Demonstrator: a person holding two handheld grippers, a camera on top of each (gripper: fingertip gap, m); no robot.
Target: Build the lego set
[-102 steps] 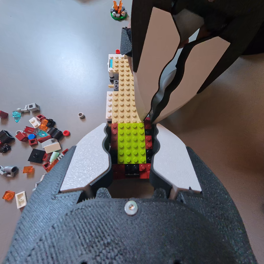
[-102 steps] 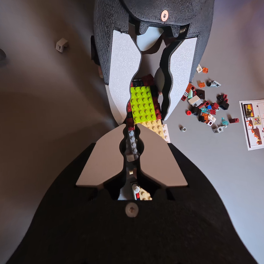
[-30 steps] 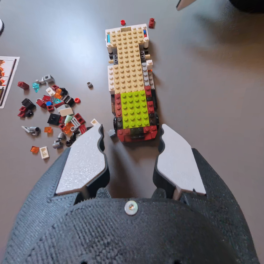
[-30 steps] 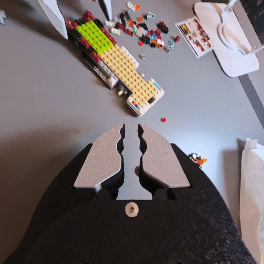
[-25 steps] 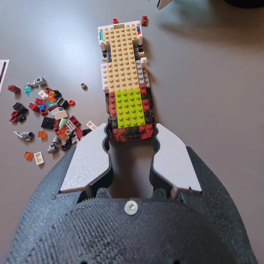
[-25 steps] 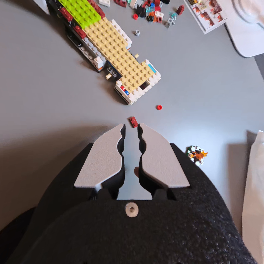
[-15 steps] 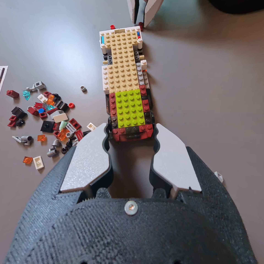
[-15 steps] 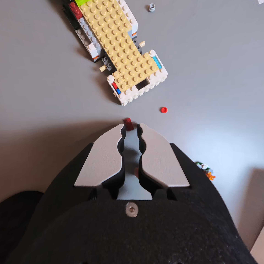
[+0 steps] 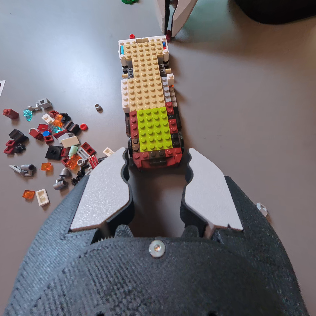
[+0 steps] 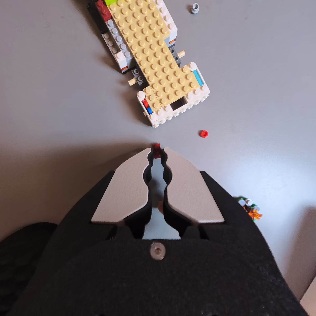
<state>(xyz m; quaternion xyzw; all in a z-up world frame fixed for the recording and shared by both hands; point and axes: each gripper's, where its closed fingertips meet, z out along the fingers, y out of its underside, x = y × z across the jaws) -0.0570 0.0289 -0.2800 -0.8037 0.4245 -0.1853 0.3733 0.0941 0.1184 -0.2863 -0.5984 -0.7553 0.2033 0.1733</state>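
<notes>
A long brick model (image 9: pixel 147 89) with a tan deck, a lime green patch and a dark red near end lies on the grey table. My left gripper (image 9: pixel 156 151) is open. Its fingertips (image 9: pixel 122 152) flank the dark red end, with a gap on each side. My right gripper (image 10: pixel 157 150) is shut on a small dark red plate (image 10: pixel 157 151) that rests on the table, just off the model's white end (image 10: pixel 172 111). In the left wrist view the right gripper (image 9: pixel 168 32) shows at the top, its tips pinching that plate (image 9: pixel 168 37).
A pile of small loose bricks (image 9: pixel 56 136) lies left of the model. A red round stud (image 10: pixel 203 133) and a grey round stud (image 9: pixel 97 106) lie loose. A small campfire build (image 10: pixel 248 207) sits at the right. A pale loose piece (image 9: pixel 261 208) lies by my left gripper. The red round stud (image 10: pixel 203 133) lies some 5 cm from my right tips, 20 cm from my left tips.
Both grippers left the model. My left gripper came back to the model's red end, jaws apart. My right gripper dropped onto the small red plate and closed on it.
</notes>
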